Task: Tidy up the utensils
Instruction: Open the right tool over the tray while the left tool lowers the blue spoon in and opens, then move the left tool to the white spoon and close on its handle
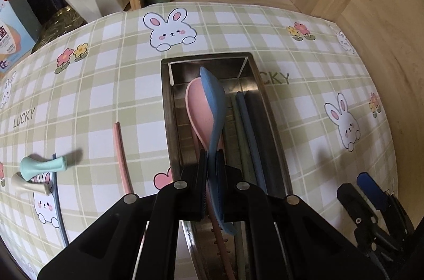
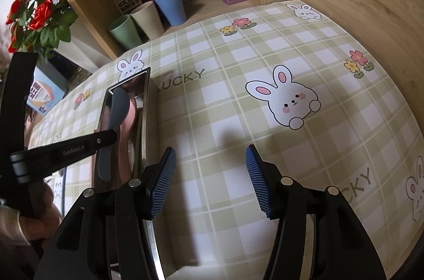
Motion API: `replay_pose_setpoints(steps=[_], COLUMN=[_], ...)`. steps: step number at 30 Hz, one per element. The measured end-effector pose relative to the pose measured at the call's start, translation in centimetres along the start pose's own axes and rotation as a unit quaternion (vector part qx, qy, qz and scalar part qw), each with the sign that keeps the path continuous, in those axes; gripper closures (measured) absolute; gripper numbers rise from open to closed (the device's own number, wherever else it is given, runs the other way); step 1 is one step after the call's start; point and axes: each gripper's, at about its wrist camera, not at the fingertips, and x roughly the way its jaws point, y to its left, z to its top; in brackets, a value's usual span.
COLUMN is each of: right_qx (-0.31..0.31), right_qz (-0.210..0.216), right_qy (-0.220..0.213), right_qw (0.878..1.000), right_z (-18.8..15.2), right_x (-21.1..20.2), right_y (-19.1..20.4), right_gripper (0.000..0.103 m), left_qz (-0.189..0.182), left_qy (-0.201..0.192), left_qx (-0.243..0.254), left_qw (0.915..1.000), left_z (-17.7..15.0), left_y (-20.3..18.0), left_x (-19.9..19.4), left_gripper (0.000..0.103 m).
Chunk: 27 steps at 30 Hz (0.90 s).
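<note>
The left hand-held gripper was clamped on the blue plastic spoon above the rectangular stainless-steel tray on the bench, while the right hand-held gripper stood apart, empty.

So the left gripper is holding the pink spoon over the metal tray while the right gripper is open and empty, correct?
Not quite: the left gripper grips the blue spoon, as the left wrist view shows. The pink spoon already lies in the metal tray. The right gripper is indeed open and empty.
</note>
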Motion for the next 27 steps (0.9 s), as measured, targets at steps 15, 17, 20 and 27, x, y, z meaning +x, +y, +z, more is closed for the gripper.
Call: replay_pose_setpoints(steps=[15,17,20,27], right_qx=[-0.019,-0.028,-0.038,-0.061], right_qz=[-0.001,-0.001,0.001,0.006], right_qy=[-0.006,-0.006,-0.003,0.003], right_qw=[1.000,1.000,0.999,0.998], right_z=[-0.8,-1.0,-1.5,-2.8], right_x=[-2.1,-2.4,-2.7,-3.2], right_y=[2.7,3.6,4.9,7.9], right_gripper=[0.049,0.049,0.049,0.049], left_qz=[-0.059,-0.057,-0.047,-0.035], left_qy=[-0.071,-0.081,-0.099,-0.128], left_qx=[-0.014,-0.021,-0.030,-0.049], left_qw=[0.9957,0.9949,0.9935,0.9899], left_z=[-2.7,-3.6,-5.2,-8.8], left_y=[6.6,8.4,11.3,18.0], left_x=[-8.1,-9.0,-10.7,-13.7], left_gripper=[0.080,0.078,0.073,0.048])
